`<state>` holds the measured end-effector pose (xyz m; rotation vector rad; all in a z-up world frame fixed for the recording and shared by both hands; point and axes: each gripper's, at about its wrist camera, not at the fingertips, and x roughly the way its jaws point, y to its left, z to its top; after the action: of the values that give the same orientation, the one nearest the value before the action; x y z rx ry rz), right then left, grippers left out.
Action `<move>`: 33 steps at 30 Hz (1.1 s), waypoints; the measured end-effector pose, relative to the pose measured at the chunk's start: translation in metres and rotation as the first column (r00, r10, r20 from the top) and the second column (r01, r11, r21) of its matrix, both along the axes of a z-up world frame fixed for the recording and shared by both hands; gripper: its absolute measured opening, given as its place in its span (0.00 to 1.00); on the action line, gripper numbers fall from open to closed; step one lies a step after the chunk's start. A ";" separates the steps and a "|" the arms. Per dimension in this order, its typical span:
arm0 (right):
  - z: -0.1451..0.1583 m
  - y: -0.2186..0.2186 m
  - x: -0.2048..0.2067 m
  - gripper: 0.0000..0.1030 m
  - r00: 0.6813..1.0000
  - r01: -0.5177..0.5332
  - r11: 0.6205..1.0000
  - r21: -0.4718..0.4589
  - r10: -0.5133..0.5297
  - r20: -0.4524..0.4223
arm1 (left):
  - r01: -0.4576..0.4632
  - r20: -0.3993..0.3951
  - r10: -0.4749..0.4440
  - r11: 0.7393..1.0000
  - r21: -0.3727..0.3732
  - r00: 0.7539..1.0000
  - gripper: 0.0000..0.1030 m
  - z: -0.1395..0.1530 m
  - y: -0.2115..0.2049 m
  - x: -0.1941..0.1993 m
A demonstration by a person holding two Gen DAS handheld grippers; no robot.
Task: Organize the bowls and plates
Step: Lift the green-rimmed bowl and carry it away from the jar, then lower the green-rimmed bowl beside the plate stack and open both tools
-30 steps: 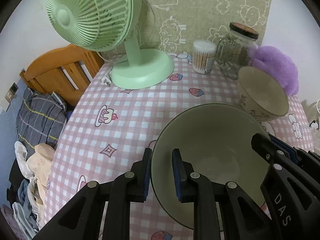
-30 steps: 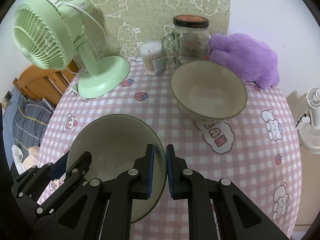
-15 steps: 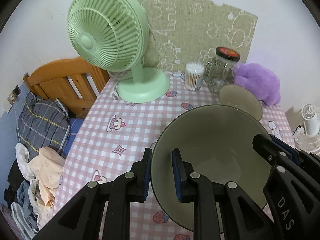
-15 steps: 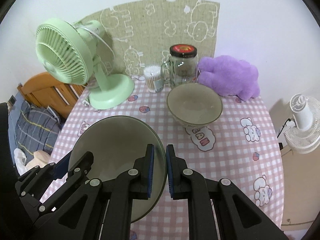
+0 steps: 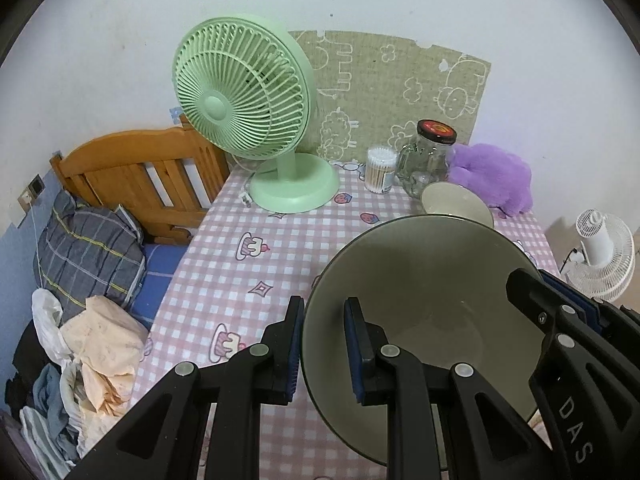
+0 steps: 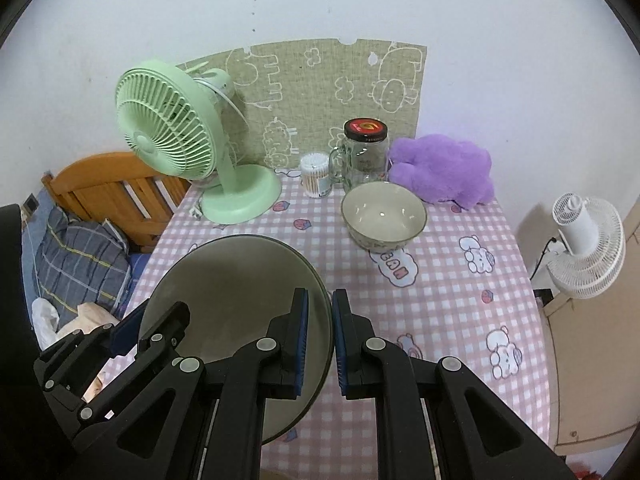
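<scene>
Left hand-held gripper (image 5: 322,346) and right hand-held gripper (image 6: 319,344) both clamp the large bowl's (image 5: 420,276) rim

I see green fan (image 6: 168,136) at 10 o'clock, jar (image 6: 366,152) and cotton swabs (image 6: 315,176) at 12, purple plush (image 6: 444,172) at 1.

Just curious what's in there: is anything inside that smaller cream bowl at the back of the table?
The cream bowl looks empty: the right tongs' view shows its bare glazed inside with a small glint. In the left tongs' view, the held dark plate covers its lower part.
</scene>
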<state>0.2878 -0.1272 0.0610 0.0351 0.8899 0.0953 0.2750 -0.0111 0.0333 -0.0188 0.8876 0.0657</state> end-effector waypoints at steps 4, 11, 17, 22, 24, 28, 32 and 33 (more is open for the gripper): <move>0.006 0.006 -0.020 0.15 1.000 0.013 1.000 -0.004 -0.013 0.003 | 0.015 0.010 -0.015 1.000 0.000 1.000 0.17 0.004 0.006 -0.015; 0.009 0.019 -0.051 0.15 1.000 0.025 0.999 -0.024 -0.025 -0.003 | 0.042 0.002 -0.042 0.999 -0.014 0.999 0.17 0.003 0.018 -0.043; 0.001 0.021 -0.082 0.15 0.998 0.055 0.998 -0.033 -0.056 -0.020 | 0.079 -0.010 -0.079 0.997 -0.012 0.997 0.17 -0.005 0.020 -0.069; -0.010 0.018 -0.103 0.15 0.996 0.080 0.996 -0.035 -0.081 -0.042 | 0.112 -0.032 -0.113 0.994 -0.018 0.993 0.17 -0.016 0.019 -0.088; -0.015 0.017 -0.112 0.15 0.995 0.088 0.995 -0.039 -0.090 -0.052 | 0.122 -0.043 -0.123 0.992 -0.021 0.991 0.17 -0.021 0.018 -0.094; -0.027 0.015 -0.127 0.15 0.990 0.106 0.993 -0.055 -0.110 -0.087 | 0.135 -0.073 -0.138 0.990 -0.044 0.988 0.17 -0.035 0.018 -0.107; -0.038 0.016 -0.137 0.15 0.985 0.113 0.991 -0.070 -0.121 -0.120 | 0.145 -0.097 -0.150 0.988 -0.053 0.984 0.17 -0.048 0.017 -0.117; -0.041 0.015 -0.140 0.15 0.984 0.115 0.991 -0.071 -0.124 -0.128 | 0.148 -0.104 -0.154 0.987 -0.057 0.983 0.17 -0.051 0.017 -0.119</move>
<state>0.1483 -0.1117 0.0200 0.0361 1.0205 -0.0480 0.1562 0.0055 -0.0177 0.0064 0.9966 -0.0979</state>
